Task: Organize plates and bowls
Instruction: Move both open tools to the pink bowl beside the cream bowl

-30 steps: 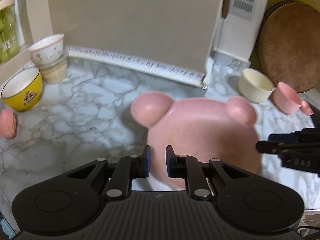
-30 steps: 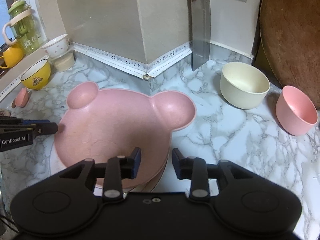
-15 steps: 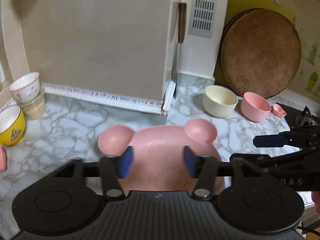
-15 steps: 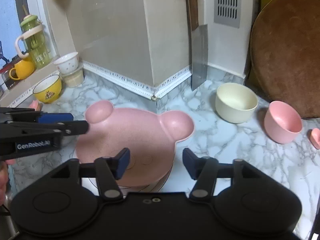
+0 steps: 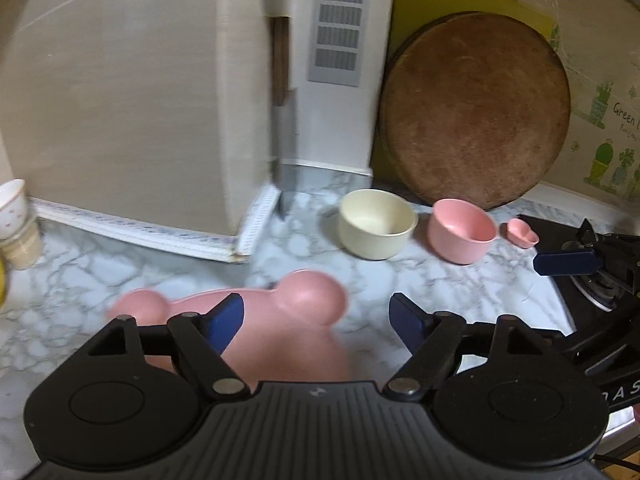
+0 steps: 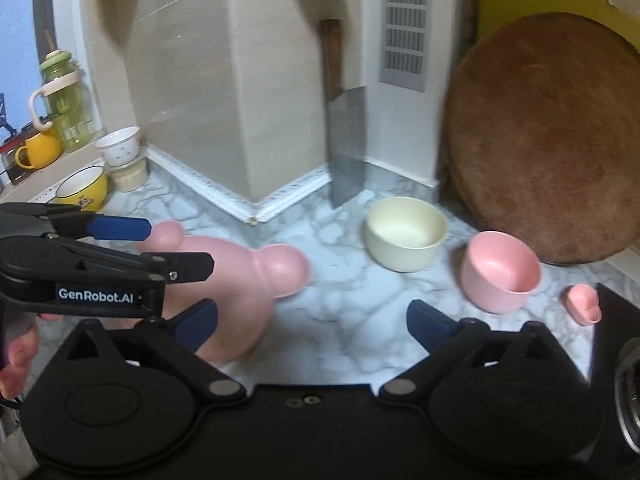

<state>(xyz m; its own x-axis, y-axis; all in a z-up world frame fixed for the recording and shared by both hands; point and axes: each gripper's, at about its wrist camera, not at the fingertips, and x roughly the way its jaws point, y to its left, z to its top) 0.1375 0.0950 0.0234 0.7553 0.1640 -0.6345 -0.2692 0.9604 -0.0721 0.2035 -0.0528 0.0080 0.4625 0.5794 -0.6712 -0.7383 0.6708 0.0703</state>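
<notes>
"GenRobot.AI" lettering marks the left gripper [image 6: 132,248], whose jaws, like the right gripper's [image 6: 312,322], have just been opening and hold nothing, while the blurred pink bear-shaped plate [image 5: 280,340] lies on the marble counter [image 5: 100,272] beneath its fingers, partly hidden.

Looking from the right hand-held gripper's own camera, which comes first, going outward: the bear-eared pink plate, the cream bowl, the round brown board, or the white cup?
1. Bear-eared pink plate, just ahead of the right hand-held gripper, to the left.
2. Cream bowl, farther back, slightly right.
3. Round brown board and white cup: both at the back, opposite sides, too close to call.
</notes>
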